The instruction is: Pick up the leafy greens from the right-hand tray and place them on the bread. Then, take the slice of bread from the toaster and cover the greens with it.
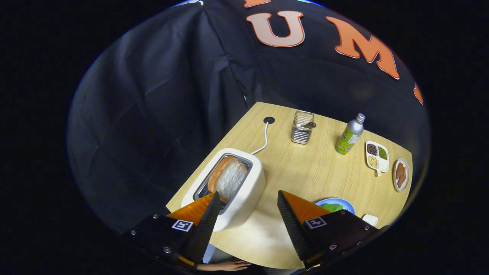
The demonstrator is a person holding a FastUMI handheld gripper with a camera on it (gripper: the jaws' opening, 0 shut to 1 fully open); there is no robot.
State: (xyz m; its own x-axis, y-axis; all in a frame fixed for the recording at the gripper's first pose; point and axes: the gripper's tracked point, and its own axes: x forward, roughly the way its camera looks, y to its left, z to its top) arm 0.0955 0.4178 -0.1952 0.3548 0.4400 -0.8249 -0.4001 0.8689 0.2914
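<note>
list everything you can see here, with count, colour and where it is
table: one, light wood, under everything
toaster: one, white, just ahead of the left finger
bread slice: one, white with brown crust, standing in the toaster slot
cord: one, white, from toaster to a black hole in the table
wire holder: one, metal, far side
bottle: one, silver and green, right of the holder
divided dish: one, white, dark, green and pale fillings
small plate: one, brown pieces on it
blue plate: one, holds greens, behind the right finger
hand: one, at the table's near edge
gripper: one, orange and black, open
</note>
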